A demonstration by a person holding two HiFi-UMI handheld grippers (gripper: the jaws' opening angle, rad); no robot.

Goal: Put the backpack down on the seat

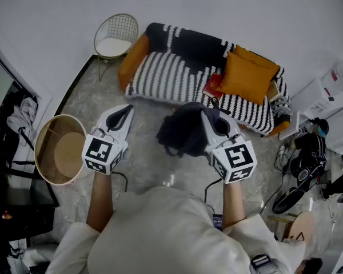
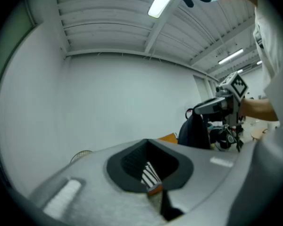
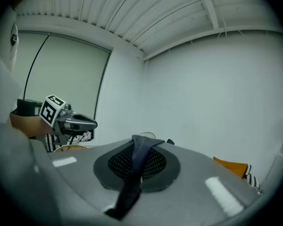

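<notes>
The right tool (image 1: 207, 114) was clamped shut on a dark strap (image 3: 133, 172). In the right gripper view the strap ran up across the black pads and over the tips. The backpack (image 1: 183, 131) hung from that strap, dark and slumped, touching the tool's left side in the head view. It hung over the marble floor (image 1: 143, 170), just in front of the sofa (image 1: 171, 76), and was not on the seat.

The left tool (image 1: 126, 111) had its jaws together with nothing between them. In its own view a sliver of the striped sofa showed through the hollow behind the tips. It was level with the right tool and apart from the backpack on its left.

The sofa was black-and-white striped with orange ends. An orange cushion (image 1: 247, 73) lay toward its right end, with a red book (image 1: 213, 85) just beside it. A wire chair (image 1: 115, 36) stood near the sofa's left end. A round basket (image 1: 60, 149) sat on the floor left of the left tool.

From the left gripper view, the backpack (image 2: 196, 132) hung below the right tool (image 2: 212, 106).
</notes>
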